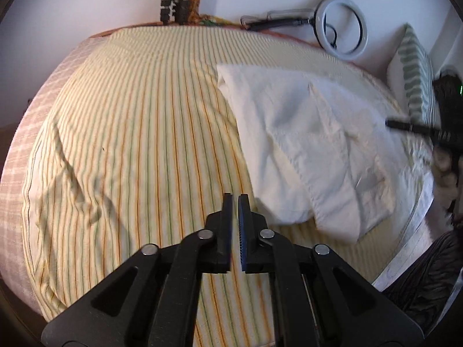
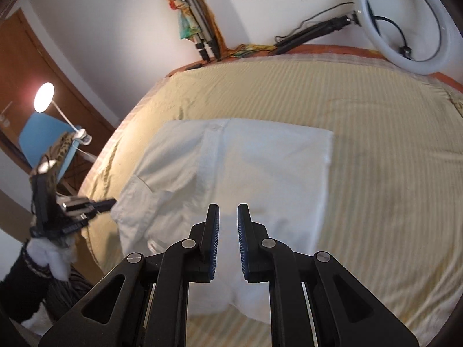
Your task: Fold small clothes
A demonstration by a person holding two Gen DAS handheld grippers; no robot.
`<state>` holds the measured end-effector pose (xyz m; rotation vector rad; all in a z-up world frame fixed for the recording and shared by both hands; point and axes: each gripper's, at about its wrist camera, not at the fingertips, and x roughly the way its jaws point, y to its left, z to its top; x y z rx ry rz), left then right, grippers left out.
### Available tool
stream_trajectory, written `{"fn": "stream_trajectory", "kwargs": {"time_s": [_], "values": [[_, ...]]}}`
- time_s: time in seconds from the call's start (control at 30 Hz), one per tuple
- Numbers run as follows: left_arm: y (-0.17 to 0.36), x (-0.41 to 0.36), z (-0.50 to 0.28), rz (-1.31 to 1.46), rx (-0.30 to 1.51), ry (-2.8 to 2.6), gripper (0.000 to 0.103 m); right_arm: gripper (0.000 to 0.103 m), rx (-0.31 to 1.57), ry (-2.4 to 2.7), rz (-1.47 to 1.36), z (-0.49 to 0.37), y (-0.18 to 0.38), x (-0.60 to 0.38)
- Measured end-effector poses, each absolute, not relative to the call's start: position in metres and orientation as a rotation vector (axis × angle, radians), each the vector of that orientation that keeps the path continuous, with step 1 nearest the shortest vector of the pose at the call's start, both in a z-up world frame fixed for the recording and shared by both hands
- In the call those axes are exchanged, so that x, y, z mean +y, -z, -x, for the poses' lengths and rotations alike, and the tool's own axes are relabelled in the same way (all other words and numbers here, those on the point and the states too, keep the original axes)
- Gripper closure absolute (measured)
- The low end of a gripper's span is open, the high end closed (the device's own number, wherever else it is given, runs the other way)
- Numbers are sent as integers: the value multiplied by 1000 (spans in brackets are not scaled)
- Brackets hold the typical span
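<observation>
The left gripper hangs over the striped bedsheet, its jaws nearly pressed together with only a slit between them and nothing in it; the white shirt lies folded on the bed, ahead and to the right of those jaws; the right gripper hovers above the same shirt, jaws slightly spread and empty; a ring light leans against the wall far ahead.

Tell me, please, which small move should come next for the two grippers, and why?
Probably lower the right gripper onto the near edge of the white garment and close. Its jaws stand apart just above the cloth, holding nothing, while the left gripper is nearly shut over the bare striped sheet.
</observation>
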<state>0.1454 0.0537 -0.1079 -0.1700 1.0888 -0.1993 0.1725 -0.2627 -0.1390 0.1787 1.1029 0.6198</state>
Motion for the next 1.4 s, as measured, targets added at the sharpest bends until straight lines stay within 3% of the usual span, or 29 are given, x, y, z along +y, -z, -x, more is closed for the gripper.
{"fn": "stream_trajectory", "kwargs": {"time_s": [0.27, 0.33, 0.37, 0.4, 0.43, 0.47, 0.9, 1.17, 1.4], "values": [[92, 70, -171, 292, 1023, 174, 99, 92, 1242, -562, -120, -154, 171, -292], [96, 71, -178, 334, 1032, 182, 85, 91, 1211, -559, -206, -156, 166, -310], [97, 71, -182, 355, 1032, 184, 68, 86, 1192, -559, -256, -157, 164, -319], [98, 70, -185, 377, 1027, 186, 65, 81, 1173, -554, -303, -160, 163, -327], [99, 70, -190, 397, 1019, 196, 65, 64, 1146, -540, -366, -164, 162, -337], [99, 69, -196, 407, 1015, 208, 65, 56, 1128, -530, -408, -169, 163, -343], [138, 69, -238, 548, 1081, 239, 65, 56, 1133, -562, -602, -208, 197, -343], [151, 58, -248, 568, 1106, 251, 65, 70, 1161, -630, -614, -217, 203, -319], [141, 42, -247, 480, 1084, 245, 90, 93, 1141, -608, -501, -215, 186, -294]]}}
